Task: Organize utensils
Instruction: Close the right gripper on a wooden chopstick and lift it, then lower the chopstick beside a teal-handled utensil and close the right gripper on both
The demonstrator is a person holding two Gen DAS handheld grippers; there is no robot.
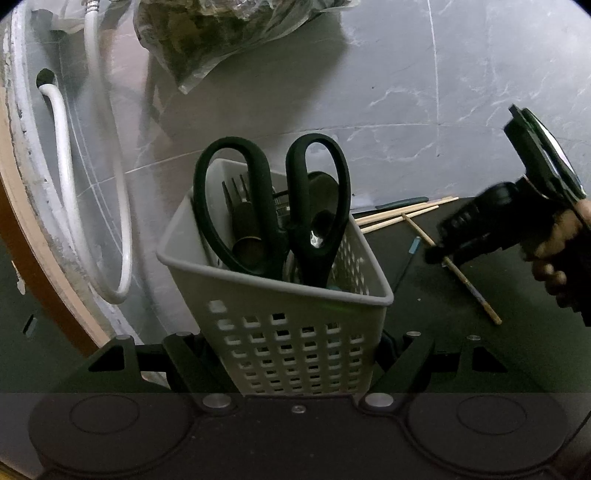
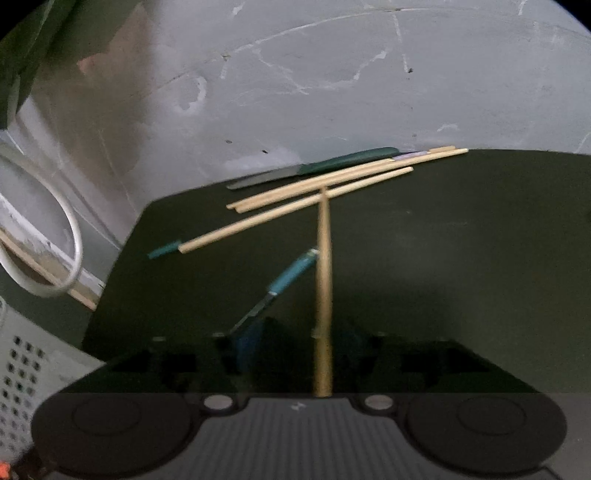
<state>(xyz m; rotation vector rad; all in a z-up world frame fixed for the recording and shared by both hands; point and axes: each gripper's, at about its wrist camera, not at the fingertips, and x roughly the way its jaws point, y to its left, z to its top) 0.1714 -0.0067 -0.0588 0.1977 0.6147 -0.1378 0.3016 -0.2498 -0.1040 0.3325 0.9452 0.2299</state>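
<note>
My left gripper is shut on a grey perforated basket, one finger against each side wall. Black scissors, a fork and a spoon stand in it. A loose wooden chopstick lies on the dark mat to the right. My right gripper hovers over it. In the blurred right wrist view this chopstick runs straight up between the fingers of my right gripper, which stand apart from it. A teal-tipped stick lies just left of it.
Several more chopsticks and a green-handled knife lie at the mat's far edge. A white hose loops along the left wall and a plastic bag sits at the back. A hand holds the right gripper. The basket's corner shows lower left.
</note>
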